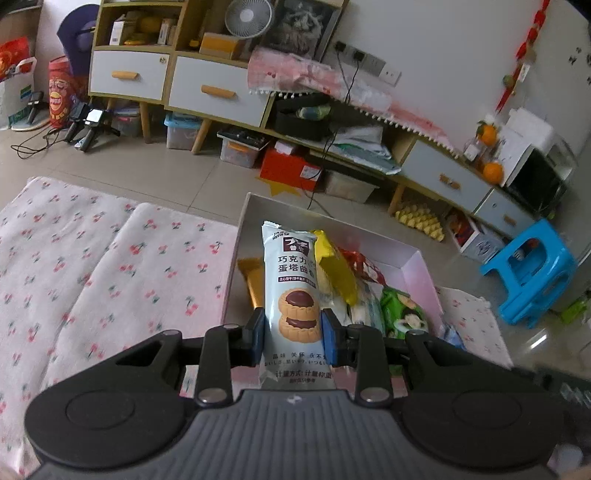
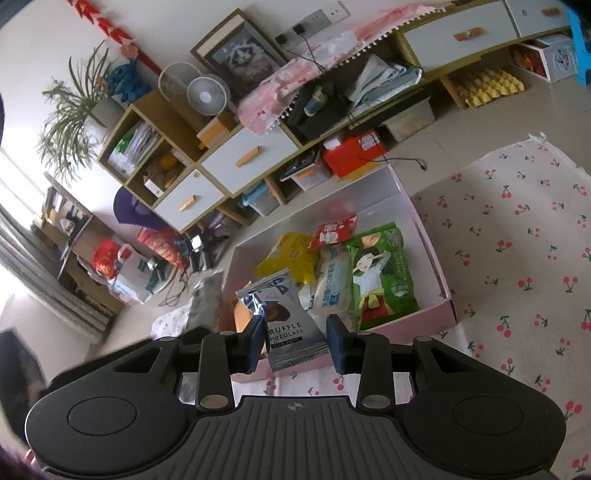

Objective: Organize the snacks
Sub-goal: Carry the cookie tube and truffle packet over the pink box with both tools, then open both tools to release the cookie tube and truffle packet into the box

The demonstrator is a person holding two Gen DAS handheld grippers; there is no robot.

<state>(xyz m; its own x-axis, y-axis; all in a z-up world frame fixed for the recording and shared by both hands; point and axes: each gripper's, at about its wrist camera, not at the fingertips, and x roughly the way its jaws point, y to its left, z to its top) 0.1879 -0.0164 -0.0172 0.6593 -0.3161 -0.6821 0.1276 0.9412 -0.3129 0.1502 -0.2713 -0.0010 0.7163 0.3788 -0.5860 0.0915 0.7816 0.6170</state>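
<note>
The left gripper (image 1: 293, 334) is clamped on a pale blue chocolate tart cookie packet (image 1: 291, 284), its blue pads pressing both long edges low down. The packet stands upright in the lower centre of the left wrist view, in front of the open pink box (image 1: 421, 271). Behind it in the box lie a yellow pouch (image 1: 338, 266), a gold wrapper (image 1: 255, 280) at the left, a red-and-white packet (image 1: 364, 266) and a green snack bag (image 1: 402, 314) at the right. The box sits on a white cloth printed with cherries (image 1: 110, 266) that fills the left of the frame.

The right gripper (image 2: 295, 341) holds a silver truffle chocolate packet (image 2: 284, 325). The left pad pinches its side; the right pad stands a little clear of the wrapper's visible edge. The packet hangs over the near pink wall of the box (image 2: 448, 314), in the lower centre of the right wrist view. Inside the box, above it, lie the yellow pouch (image 2: 291, 254), a white-and-blue packet (image 2: 332, 284), the green snack bag (image 2: 384, 277) with a cartoon figure, and the red-and-white packet (image 2: 334, 230) toward the far wall. The cherry cloth (image 2: 517, 258) spreads across the right of the frame.

Beyond the box, both views show a tiled floor and a low wooden cabinet (image 1: 218, 92) with white drawers, a small fan (image 1: 247, 16) on top.
</note>
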